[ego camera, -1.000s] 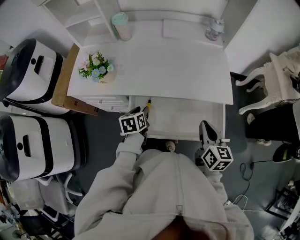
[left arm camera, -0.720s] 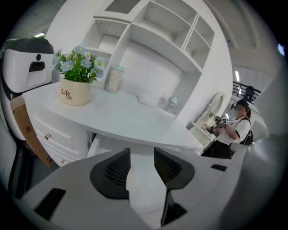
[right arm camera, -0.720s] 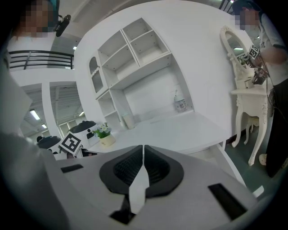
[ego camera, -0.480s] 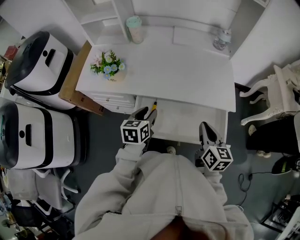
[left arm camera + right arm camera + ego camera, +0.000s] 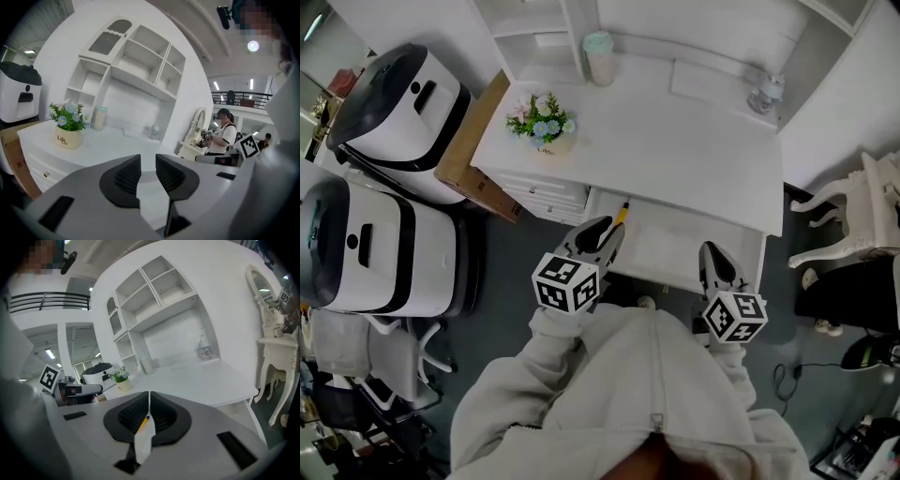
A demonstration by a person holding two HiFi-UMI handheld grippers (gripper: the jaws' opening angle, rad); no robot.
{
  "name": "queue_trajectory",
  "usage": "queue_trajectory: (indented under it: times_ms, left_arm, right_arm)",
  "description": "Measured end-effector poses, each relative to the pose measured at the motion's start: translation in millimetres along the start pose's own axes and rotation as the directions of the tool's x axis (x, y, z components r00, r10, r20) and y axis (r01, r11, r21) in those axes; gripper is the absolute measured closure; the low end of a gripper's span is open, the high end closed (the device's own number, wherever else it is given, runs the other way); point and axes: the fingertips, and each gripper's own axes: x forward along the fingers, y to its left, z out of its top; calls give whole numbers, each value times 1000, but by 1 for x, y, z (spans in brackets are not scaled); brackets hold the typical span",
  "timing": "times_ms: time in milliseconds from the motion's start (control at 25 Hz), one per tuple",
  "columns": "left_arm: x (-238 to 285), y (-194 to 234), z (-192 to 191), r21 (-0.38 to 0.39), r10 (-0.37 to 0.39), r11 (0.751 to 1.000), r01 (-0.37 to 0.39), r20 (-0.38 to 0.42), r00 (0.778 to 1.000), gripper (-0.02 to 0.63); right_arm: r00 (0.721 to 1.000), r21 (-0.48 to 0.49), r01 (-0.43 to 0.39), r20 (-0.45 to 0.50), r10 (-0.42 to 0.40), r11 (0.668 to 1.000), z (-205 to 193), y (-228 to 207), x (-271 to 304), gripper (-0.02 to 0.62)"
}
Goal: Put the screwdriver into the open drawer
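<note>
The screwdriver (image 5: pixel 622 214), yellow and black, lies in the open white drawer (image 5: pixel 684 251) against its left wall, and only its tip shows past my left gripper. My left gripper (image 5: pixel 605 231) hangs above the drawer's left front corner. Its jaws (image 5: pixel 147 165) are closing with a gap still between them and nothing in it. My right gripper (image 5: pixel 711 251) is over the drawer's right front edge. In the right gripper view its pads (image 5: pixel 149 397) meet, and a yellow sliver shows through the slit below them.
The white desk top (image 5: pixel 675 150) carries a flower pot (image 5: pixel 546 127), a cup (image 5: pixel 598 45) and a glass jar (image 5: pixel 766 94) under a shelf unit. Two white and black machines (image 5: pixel 356 248) and a brown board (image 5: pixel 473 150) stand left. A white chair (image 5: pixel 853 216) stands right.
My left gripper has risen from the drawer's left end, leaving the screwdriver lying there. The right gripper has shifted only slightly.
</note>
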Motion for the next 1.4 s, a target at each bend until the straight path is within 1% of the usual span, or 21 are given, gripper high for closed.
queue_trajectory:
  times_ms: [80,160,240,320,560,800,1040,1400]
  left_arm:
    - [-7,-4,8,17,0,1000,0,30,1000,526]
    - [-12,-8,12,55,10,998,-13,46,999,561]
    - [-15,-13,13,100,15,995,-20,53,998,575]
    - [-16,-18,11,120,10,993,-17,56,998,578]
    - [-15,-22,4,103,26,994,-31,54,998,584]
    - [-14,-21,2,98,38,994,-43,46,998,584]
    - [-12,-21,-3,95,38,995,-41,34,999,584]
    - [-7,-26,-8,90,27,996,-28,16,1000,584]
  right_arm:
    - [1000,-16,-13,2,13,1000,2,5,1,561]
    - [1000,-37,-18,5,19,999,5,8,1,561]
    - [1000,-52,-13,6,14,999,6,8,0,561]
    - [1000,-60,-14,6,14,998,6,8,0,561]
    - [1000,-99,7,17,-6,995,11,5,-2,563]
    - [1000,-108,-5,15,7,994,15,5,0,563]
    - [1000,-107,-17,6,17,994,13,7,3,563]
    - [1000,-92,-1,2,1,996,10,0,0,563]
